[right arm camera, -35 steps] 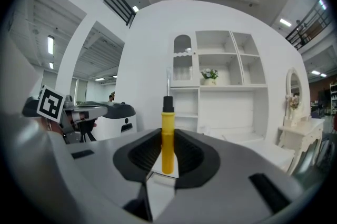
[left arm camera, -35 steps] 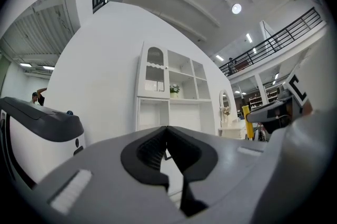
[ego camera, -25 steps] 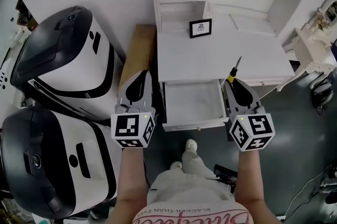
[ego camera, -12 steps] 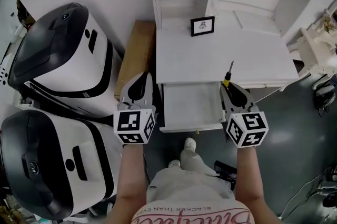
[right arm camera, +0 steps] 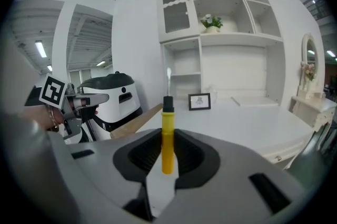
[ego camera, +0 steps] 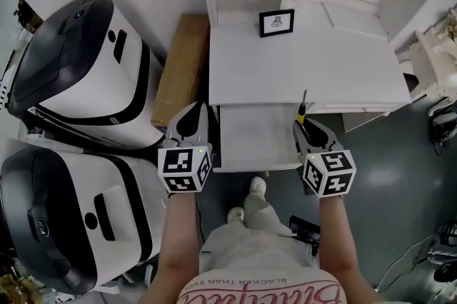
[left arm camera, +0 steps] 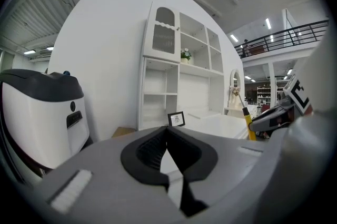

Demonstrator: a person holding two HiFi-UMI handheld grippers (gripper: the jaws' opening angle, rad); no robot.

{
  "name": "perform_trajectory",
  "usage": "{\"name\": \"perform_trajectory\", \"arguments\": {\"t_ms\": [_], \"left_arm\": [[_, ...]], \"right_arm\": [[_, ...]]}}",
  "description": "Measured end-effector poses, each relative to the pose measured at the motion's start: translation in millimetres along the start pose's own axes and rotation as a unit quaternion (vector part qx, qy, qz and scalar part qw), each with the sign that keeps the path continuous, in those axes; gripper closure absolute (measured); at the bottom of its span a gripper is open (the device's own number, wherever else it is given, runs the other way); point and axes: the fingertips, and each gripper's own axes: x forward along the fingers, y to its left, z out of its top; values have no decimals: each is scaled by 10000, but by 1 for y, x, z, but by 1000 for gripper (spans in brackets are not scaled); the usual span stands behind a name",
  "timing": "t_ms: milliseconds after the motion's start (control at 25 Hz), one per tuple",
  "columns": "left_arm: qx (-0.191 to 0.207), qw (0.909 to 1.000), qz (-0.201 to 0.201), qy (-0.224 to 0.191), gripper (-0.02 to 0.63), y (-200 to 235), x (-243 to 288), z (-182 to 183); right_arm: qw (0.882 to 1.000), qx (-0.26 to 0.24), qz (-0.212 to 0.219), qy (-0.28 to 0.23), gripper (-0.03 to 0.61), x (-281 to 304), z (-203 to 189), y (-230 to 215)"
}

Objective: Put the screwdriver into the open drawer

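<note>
The screwdriver [right arm camera: 167, 124] is pinched by its yellow handle in the right gripper [right arm camera: 167, 148]. It is judged light, rigid and slick, liable to pivot. The left gripper [left arm camera: 167, 131] is pressed together, empty.

Shirt [ego camera: 250, 252] print: "BLEACKER THAN EV…"; red script below unreadable.

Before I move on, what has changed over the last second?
Both grippers have sunk toward the open drawer: the right gripper, jaws clamped on the screwdriver, and the left gripper, jaws together and empty. Nothing was taken hold of or let go. The screwdriver's tip still points over the desk edge, not into the drawer. The drawer, desk and picture frame stayed put.
</note>
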Motion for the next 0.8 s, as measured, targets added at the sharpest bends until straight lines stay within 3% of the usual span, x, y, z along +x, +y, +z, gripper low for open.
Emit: {"name": "perform_trajectory", "arguments": {"t_ms": [400,800], "left_arm": [[-184,9987,24,483,604,-2,9,-45],[-362,9954,28,882,604,-5,21,-79]], "right_arm": [[9971,204,289,675,500,22,-53,7],[9870,401,512,1473,500,44,-98,6]]}}
